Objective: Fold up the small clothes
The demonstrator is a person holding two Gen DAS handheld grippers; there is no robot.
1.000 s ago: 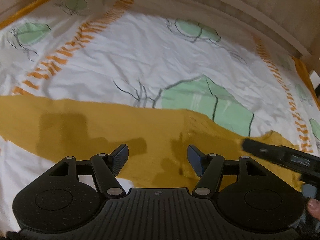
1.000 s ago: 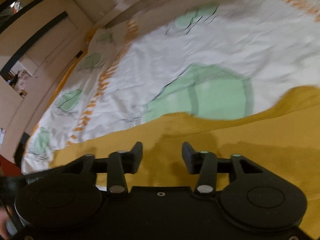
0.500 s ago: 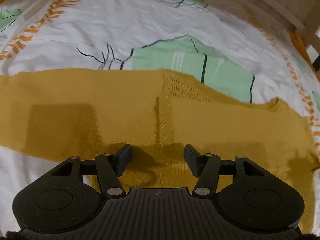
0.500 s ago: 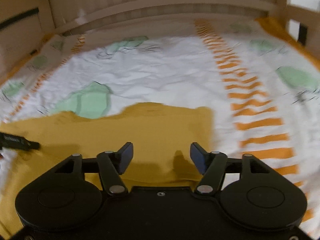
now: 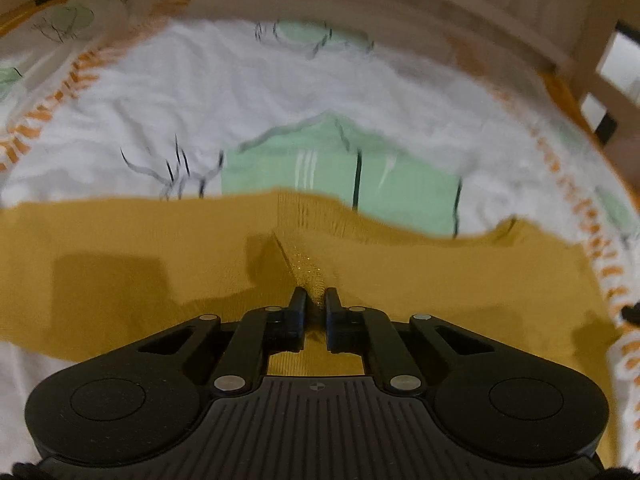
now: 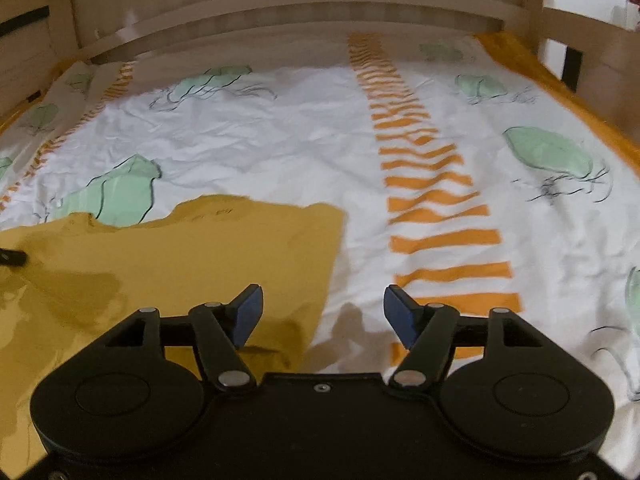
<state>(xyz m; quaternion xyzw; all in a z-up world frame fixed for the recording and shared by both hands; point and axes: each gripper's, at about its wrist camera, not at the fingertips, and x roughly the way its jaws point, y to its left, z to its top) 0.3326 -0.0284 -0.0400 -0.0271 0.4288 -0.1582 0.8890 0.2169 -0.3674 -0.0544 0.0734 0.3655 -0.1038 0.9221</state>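
A mustard-yellow knit garment (image 5: 420, 272) lies spread flat on the bed. My left gripper (image 5: 315, 300) is shut on a raised pinch of its fabric near the middle seam, lifting a small ridge. In the right wrist view the same garment (image 6: 168, 264) fills the lower left. My right gripper (image 6: 323, 307) is open and empty, low over the garment's right edge, with its left finger (image 6: 249, 312) above the cloth and its right finger (image 6: 398, 314) above the sheet. The tip of the left gripper (image 6: 12, 258) shows at the far left.
The garment lies on a white bed sheet (image 6: 280, 148) printed with green shapes and orange stripes (image 6: 432, 208). A wooden bed frame (image 6: 304, 4) runs along the far side, with a post at the right (image 5: 592, 60).
My left gripper has closed from open onto the garment's fabric and pinched up a ridge. My right gripper has shifted rightward to the garment's right edge and stays open.
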